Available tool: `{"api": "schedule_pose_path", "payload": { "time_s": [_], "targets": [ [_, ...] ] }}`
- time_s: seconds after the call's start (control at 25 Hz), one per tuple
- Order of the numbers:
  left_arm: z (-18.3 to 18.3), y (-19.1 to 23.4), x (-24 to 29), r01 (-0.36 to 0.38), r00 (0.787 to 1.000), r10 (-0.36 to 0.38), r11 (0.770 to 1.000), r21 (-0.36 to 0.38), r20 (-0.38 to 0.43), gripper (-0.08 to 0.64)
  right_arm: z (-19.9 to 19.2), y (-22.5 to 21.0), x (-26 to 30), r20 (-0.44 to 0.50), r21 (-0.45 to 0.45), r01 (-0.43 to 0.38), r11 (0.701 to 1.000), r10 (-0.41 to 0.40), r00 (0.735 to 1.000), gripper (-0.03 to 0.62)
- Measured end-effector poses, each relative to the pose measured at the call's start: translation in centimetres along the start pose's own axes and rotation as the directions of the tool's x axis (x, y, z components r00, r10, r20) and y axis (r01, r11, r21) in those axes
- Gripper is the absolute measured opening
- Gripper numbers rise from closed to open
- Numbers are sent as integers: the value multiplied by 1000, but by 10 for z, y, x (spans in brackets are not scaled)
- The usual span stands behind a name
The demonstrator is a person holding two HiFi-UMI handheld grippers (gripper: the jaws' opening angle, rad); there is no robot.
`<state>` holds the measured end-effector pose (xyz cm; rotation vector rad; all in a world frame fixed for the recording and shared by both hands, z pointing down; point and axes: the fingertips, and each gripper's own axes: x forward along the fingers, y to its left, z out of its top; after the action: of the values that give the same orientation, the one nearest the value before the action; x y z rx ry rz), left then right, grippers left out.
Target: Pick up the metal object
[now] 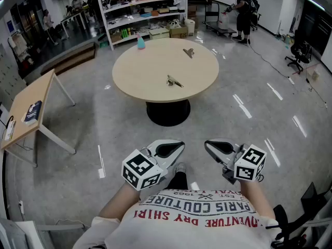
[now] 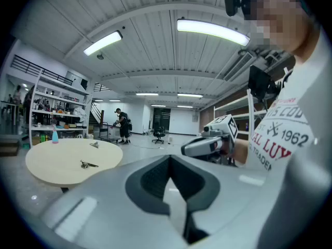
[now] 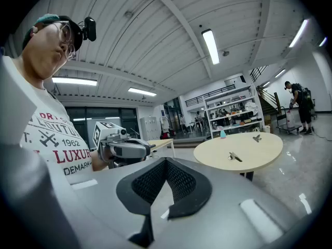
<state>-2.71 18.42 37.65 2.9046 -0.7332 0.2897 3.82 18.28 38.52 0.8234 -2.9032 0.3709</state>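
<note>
open room: glossy grey floor [image 1: 249, 113] runs between the person and the round desk [image 1: 129, 84] and on round its rim; a rectangular side desk [image 1: 36, 95] stands well apart at the left.
left gripper [image 1: 171, 149]: fingers pressed together, nothing between them, held low near the person's shirt.
right gripper [image 1: 218, 148]: fingers pressed together likewise, empty, just beside the left.
metal object [image 1: 174, 81]: lying flat toward the round desk's near edge, ahead of the fingers, well apart from both grippers.
second metal piece [image 1: 189, 52], blue bottle [image 1: 140, 43]: toward the far rim.
surface: pale wood on a black pedestal [image 1: 167, 113].
room: shelving [image 1: 140, 9] behind; a second person [image 1: 241, 9] by a cart, far right.
</note>
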Motion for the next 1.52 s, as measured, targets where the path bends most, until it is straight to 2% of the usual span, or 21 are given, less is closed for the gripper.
{"api": "schedule_pose_path", "payload": {
  "time_s": [0.12, 0.28, 0.52, 0.68, 0.84, 1.04, 1.2, 1.4, 1.52],
  "targets": [
    [4, 47, 15, -37, 999, 37, 999, 15, 0, 3, 9, -44, 24, 41, 46, 0, 999, -2, 999, -2],
    [6, 105, 44, -23, 1000, 23, 1000, -4, 14, 3, 20, -107, 59, 86, 121, -27, 992, 17, 996, -2],
    [1, 245, 122, -65, 997, 64, 997, -45, -30, 3, 31, -239, 137, 24, 67, 9, 998, -10, 1000, -2],
    [19, 335, 168, -90, 995, 90, 996, 6, -39, 3, 59, -328, 189, -3, 83, 29, 996, -28, 1000, -2],
    [44, 402, 194, -109, 994, 109, 994, 22, -31, 3, 86, -390, 227, 1, 91, 32, 995, -32, 999, -2],
    [38, 445, 217, -111, 993, 110, 994, -17, -47, 3, 98, -430, 256, 0, 95, 11, 995, -11, 1000, -2],
    [27, 461, 228, -120, 991, 117, 992, -49, -67, 3, 93, -453, 264, -24, 130, 2, 992, 1, 1000, -2],
    [16, 472, 241, -86, 989, 84, 996, -5, -118, 3, 96, -473, 284, -44, 126, -20, 992, 26, 999, -2],
    [5, 484, 251, -82, 985, 80, 997, -12, -156, 49, 96, -486, 296, -52, 140, -34, 990, 42, 998, -1]
  ]
}}
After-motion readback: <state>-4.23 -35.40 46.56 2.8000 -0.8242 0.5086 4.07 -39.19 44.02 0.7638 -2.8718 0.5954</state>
